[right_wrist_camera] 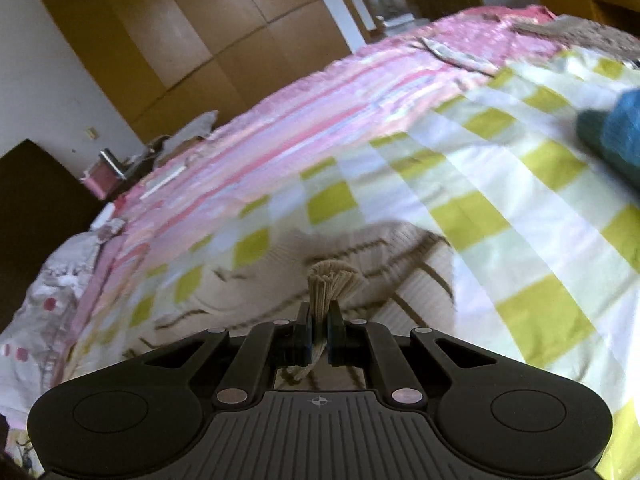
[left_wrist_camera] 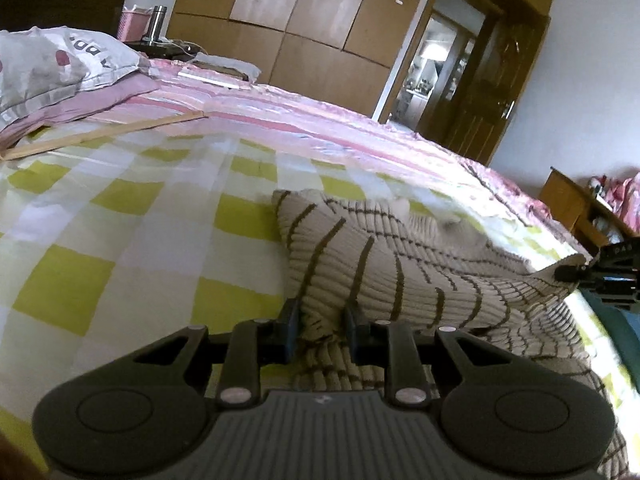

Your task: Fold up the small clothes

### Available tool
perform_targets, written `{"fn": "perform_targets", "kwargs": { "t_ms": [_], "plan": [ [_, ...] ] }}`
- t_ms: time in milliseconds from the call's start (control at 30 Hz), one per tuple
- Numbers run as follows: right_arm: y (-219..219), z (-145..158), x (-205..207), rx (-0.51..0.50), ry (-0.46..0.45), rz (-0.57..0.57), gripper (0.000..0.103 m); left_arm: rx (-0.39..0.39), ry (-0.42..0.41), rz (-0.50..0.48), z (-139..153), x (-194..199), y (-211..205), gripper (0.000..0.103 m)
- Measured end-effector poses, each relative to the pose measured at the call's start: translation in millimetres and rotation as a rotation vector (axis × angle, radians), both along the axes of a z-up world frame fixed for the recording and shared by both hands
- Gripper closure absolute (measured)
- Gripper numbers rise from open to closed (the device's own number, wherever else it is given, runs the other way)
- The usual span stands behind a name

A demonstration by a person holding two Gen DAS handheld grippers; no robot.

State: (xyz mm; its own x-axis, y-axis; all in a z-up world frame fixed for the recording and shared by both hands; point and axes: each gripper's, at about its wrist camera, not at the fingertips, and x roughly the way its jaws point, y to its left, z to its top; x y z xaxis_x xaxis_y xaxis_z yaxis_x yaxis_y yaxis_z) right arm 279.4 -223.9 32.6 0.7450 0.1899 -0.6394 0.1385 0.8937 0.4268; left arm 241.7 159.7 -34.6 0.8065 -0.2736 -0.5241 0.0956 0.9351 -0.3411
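Observation:
A small beige ribbed sweater (left_wrist_camera: pixel 384 268) with thin dark stripes lies on the yellow-and-white checked sheet (left_wrist_camera: pixel 132 224). In the left wrist view my left gripper (left_wrist_camera: pixel 322 318) is shut on a thick bunch of its near edge, lifting the knit into a ridge. At that view's right edge the right gripper (left_wrist_camera: pixel 576 272) grips another corner of the sweater. In the right wrist view my right gripper (right_wrist_camera: pixel 319 322) is shut on a fanned-out fold of the sweater (right_wrist_camera: pixel 416 276), with the rest of the garment blurred below and beyond it.
A pink striped quilt (left_wrist_camera: pixel 304 120) covers the far half of the bed, with a printed pillow (left_wrist_camera: pixel 56 60) at far left. A teal garment (right_wrist_camera: pixel 616 132) lies at right on the sheet. Wooden wardrobe (left_wrist_camera: pixel 320 32), open door and a low wooden cabinet (left_wrist_camera: pixel 576 204) stand beyond.

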Motion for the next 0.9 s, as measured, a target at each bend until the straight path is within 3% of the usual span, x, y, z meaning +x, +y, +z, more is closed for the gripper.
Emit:
{"fn": "perform_targets", "kwargs": {
  "t_ms": [433, 733, 900],
  "plan": [
    [-10, -30, -19, 0.008, 0.039, -0.036, 0.090, -0.005, 0.015, 0.004, -2, 1, 1, 0.072],
    [8, -7, -35, -0.173, -0.031, -0.022, 0.089, -0.042, -0.033, 0.068, 12, -6, 16, 0.072],
    [29, 6, -42, -0.239, -0.106, 0.067, 0.089, -0.028, -0.070, 0.100, 23, -10, 17, 0.072]
  ]
}}
